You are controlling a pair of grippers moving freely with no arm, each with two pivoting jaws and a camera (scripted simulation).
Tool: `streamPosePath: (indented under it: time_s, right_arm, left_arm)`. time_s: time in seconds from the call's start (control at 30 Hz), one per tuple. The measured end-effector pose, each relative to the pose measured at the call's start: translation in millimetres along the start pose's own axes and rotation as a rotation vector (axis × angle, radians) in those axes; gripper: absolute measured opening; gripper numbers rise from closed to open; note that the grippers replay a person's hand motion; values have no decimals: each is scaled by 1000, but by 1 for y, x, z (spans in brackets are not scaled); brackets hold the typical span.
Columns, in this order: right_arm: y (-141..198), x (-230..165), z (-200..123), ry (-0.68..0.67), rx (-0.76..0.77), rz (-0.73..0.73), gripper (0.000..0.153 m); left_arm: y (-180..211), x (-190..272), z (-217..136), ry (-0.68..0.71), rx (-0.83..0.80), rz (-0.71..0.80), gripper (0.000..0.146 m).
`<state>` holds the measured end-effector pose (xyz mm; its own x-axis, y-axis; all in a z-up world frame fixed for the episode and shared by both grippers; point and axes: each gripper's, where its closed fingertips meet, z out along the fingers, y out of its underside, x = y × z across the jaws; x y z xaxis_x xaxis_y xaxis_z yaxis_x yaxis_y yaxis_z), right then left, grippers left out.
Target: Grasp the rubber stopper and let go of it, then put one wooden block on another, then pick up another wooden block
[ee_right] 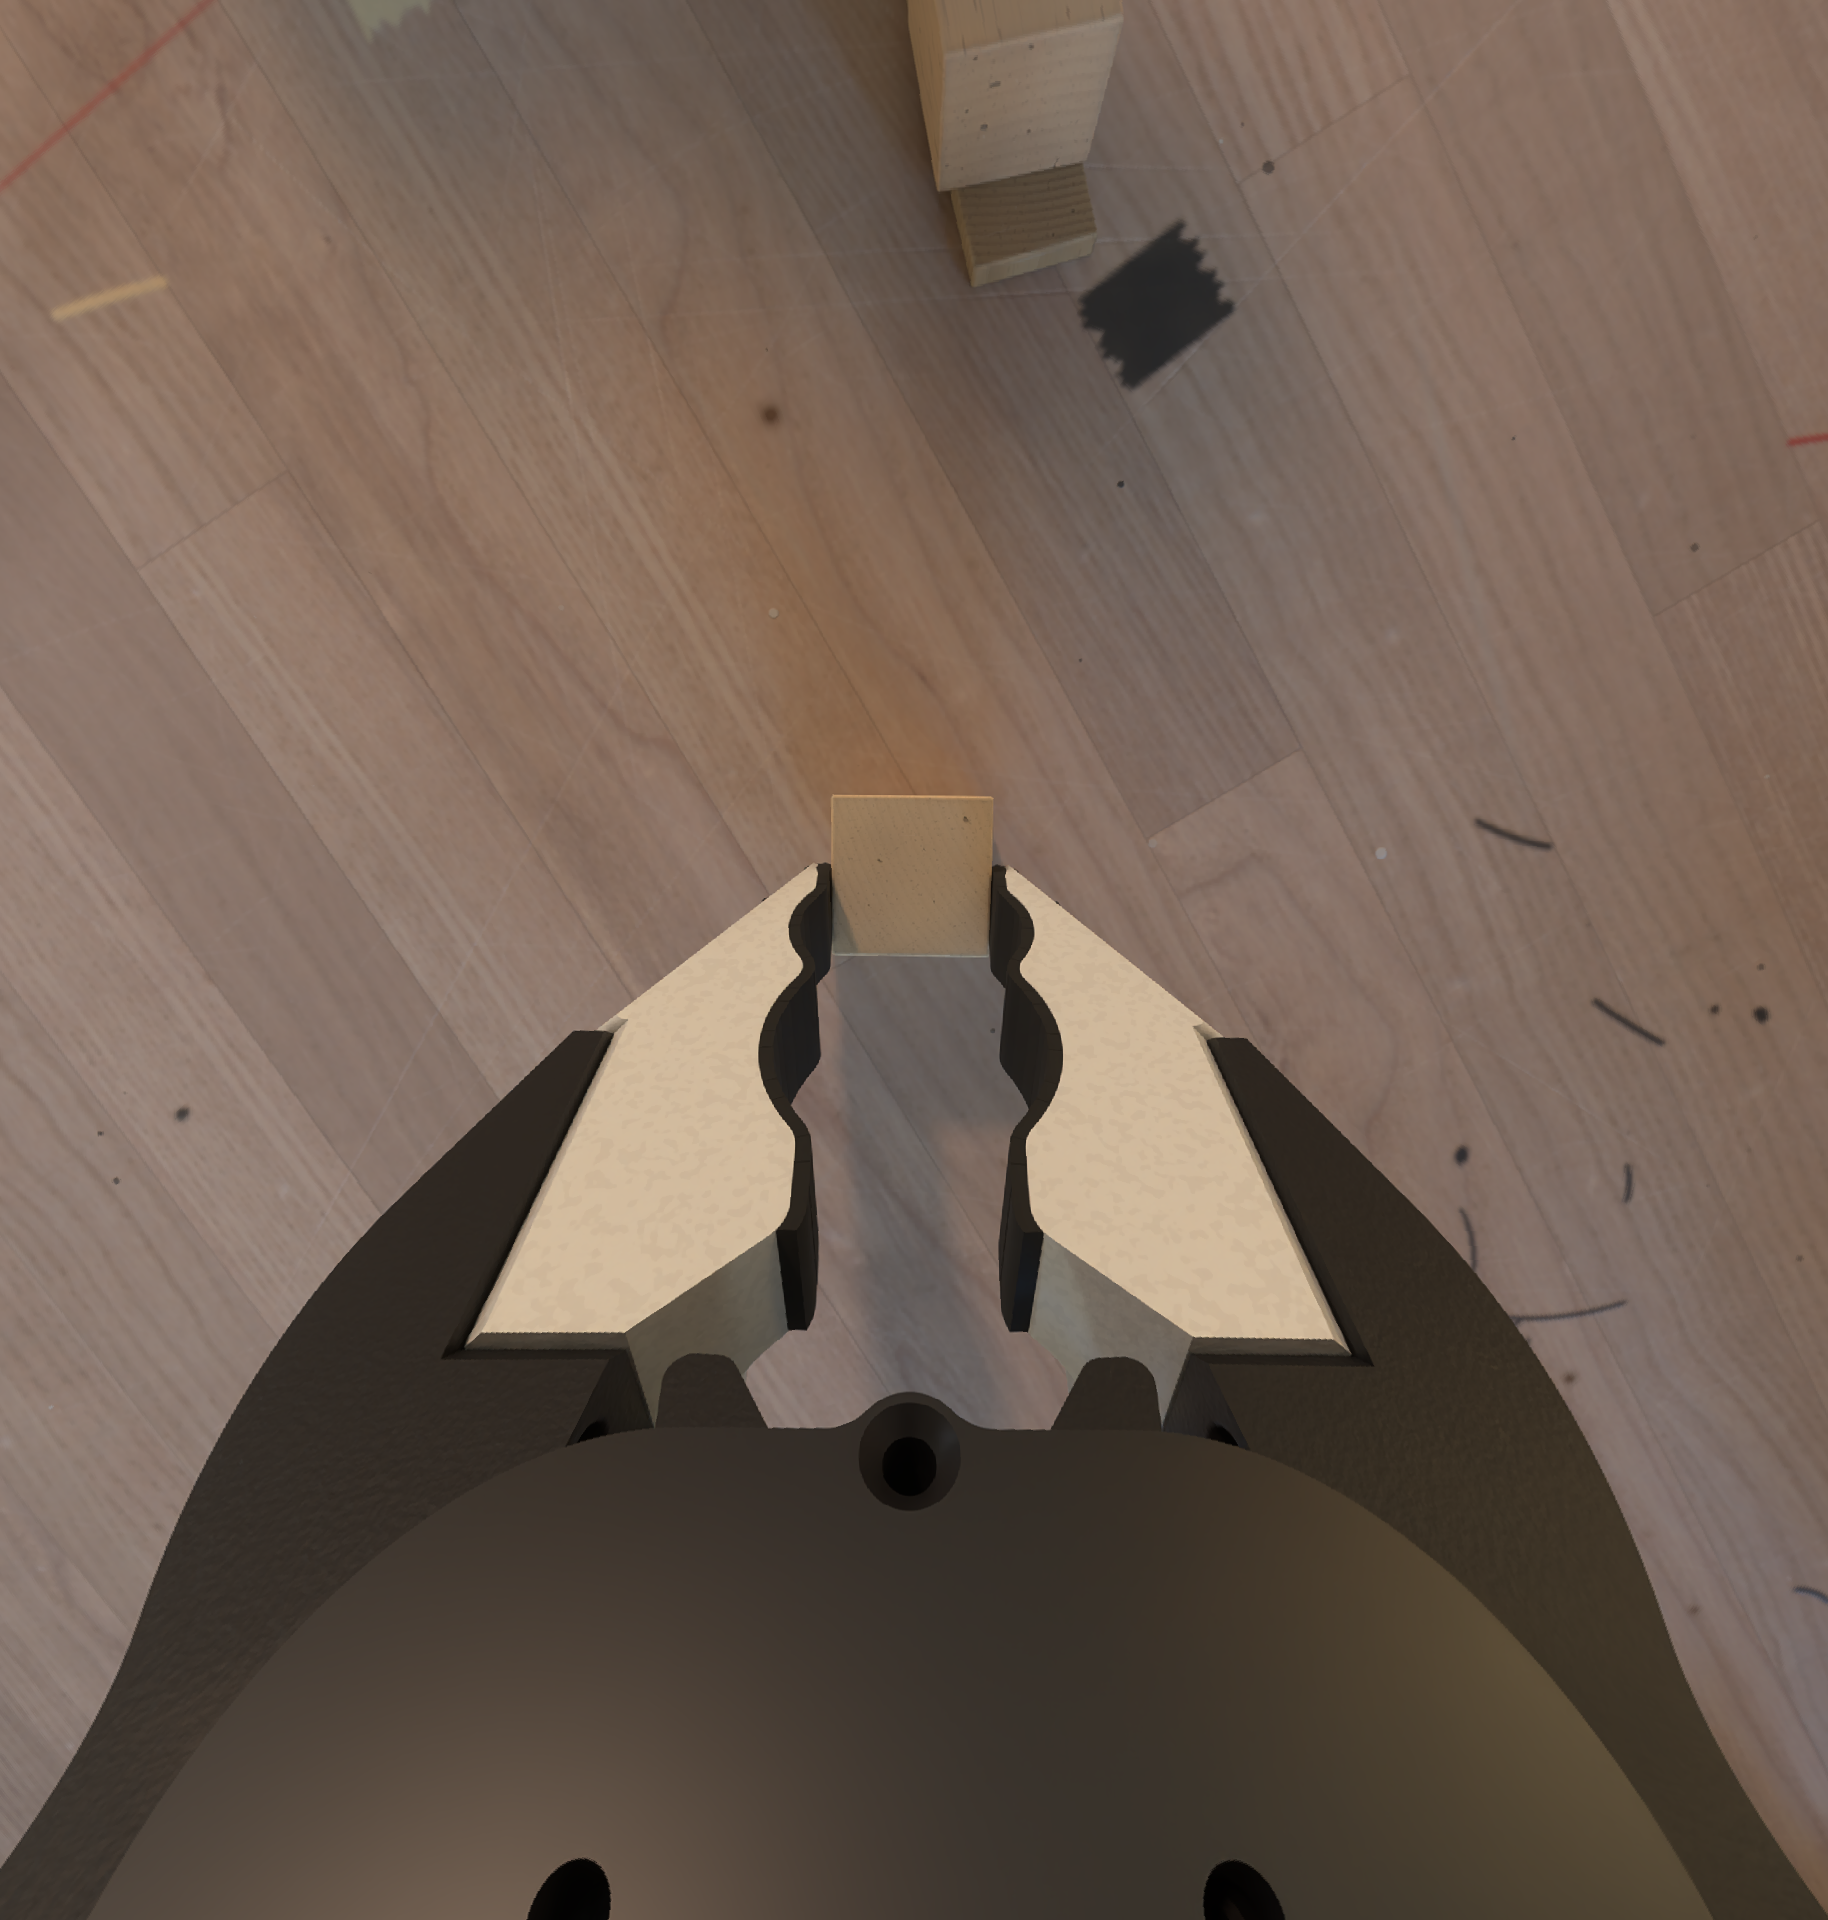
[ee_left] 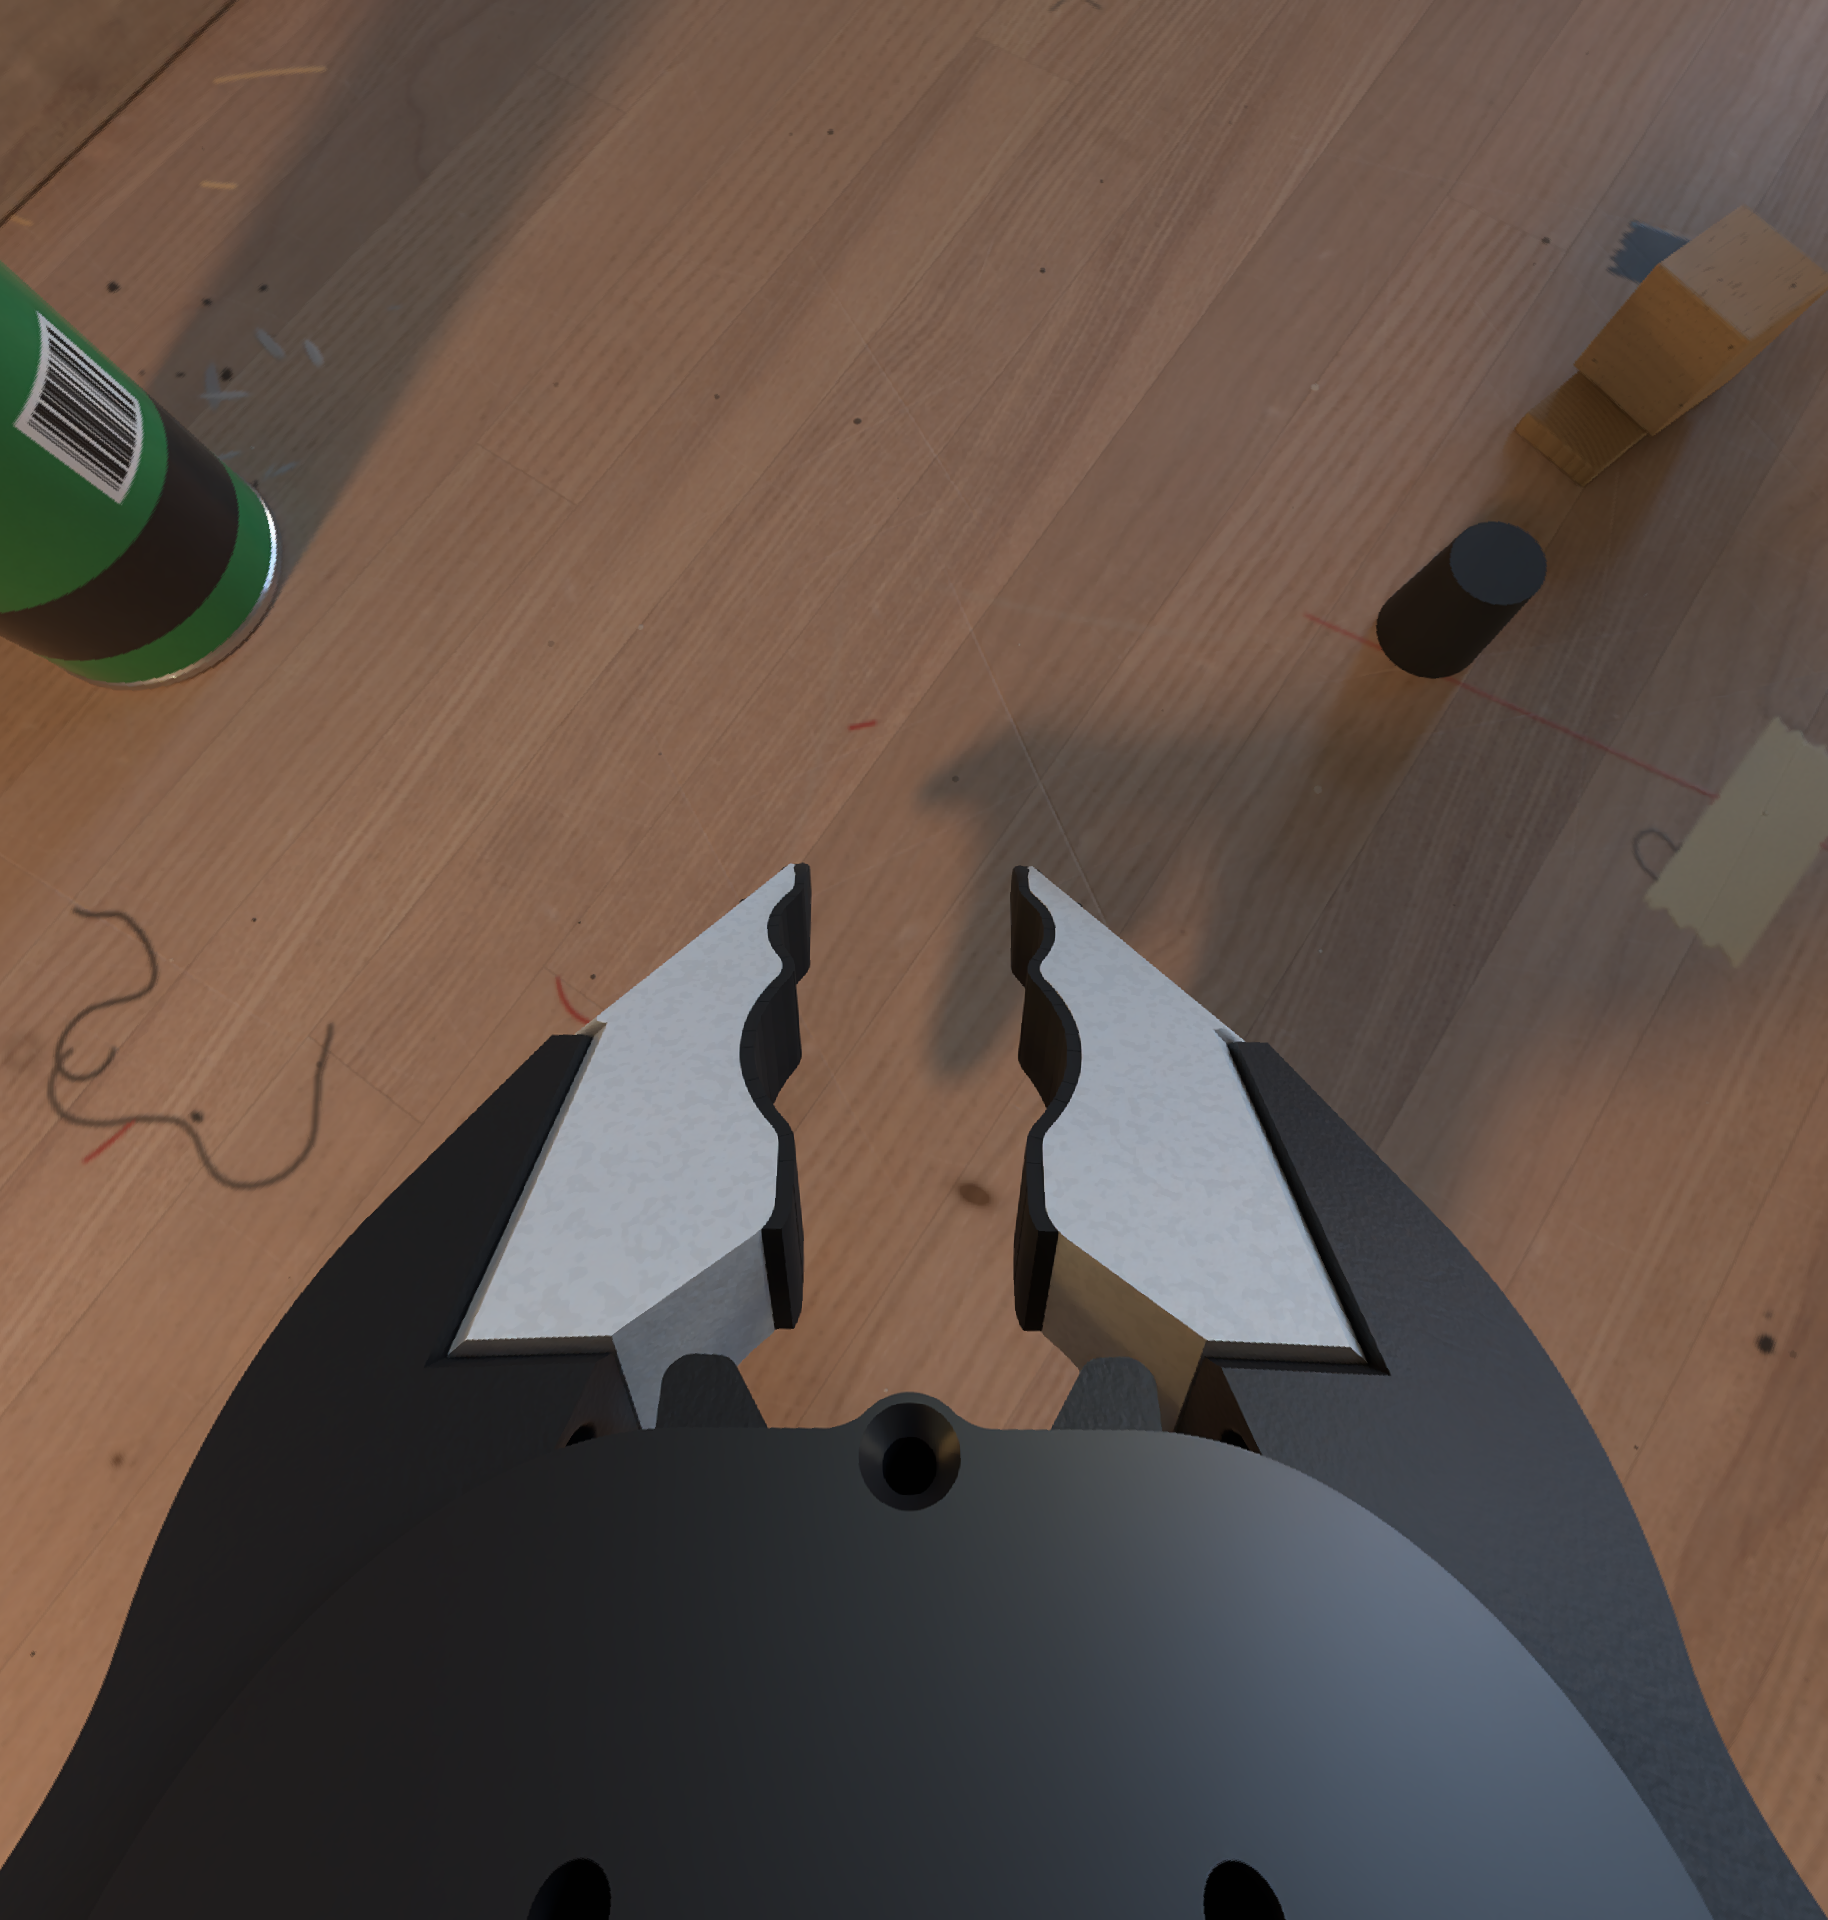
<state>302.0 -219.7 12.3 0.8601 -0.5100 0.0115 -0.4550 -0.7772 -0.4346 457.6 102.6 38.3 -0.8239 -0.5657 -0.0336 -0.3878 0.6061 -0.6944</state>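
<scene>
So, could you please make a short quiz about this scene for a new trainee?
1. True or false: the right gripper is shut on a wooden block.
2. Which describes the other two blocks? A) side by side B) stacked C) far apart
3. Fill in: the left gripper is open and holds ____.

Key: 1 true. 2 B: one block lies on another. 3 nothing; the stopper stands free on the table, and a green can stands at the left.

Left tongs (ee_left: 909, 883) gape empty; right tongs (ee_right: 911, 883) clamped at the tips.
</scene>
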Motion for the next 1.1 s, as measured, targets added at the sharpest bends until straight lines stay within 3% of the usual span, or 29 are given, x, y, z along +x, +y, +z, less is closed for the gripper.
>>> streamPosePath:
  time_s: [0.23,0.57,1.1]
  right_arm:
    - [-10,-1,-5,68,16,-86,30]
    - [-56,-7,-15,145,62,-254,30]
    - [-193,-2,23,119,123,-504,30]
  left_arm:
    - [0,0,0,0,-2,2,38]
    - [0,0,0,0,-1,1,38]
    - [2,-11,-3,6,31,-45,38]
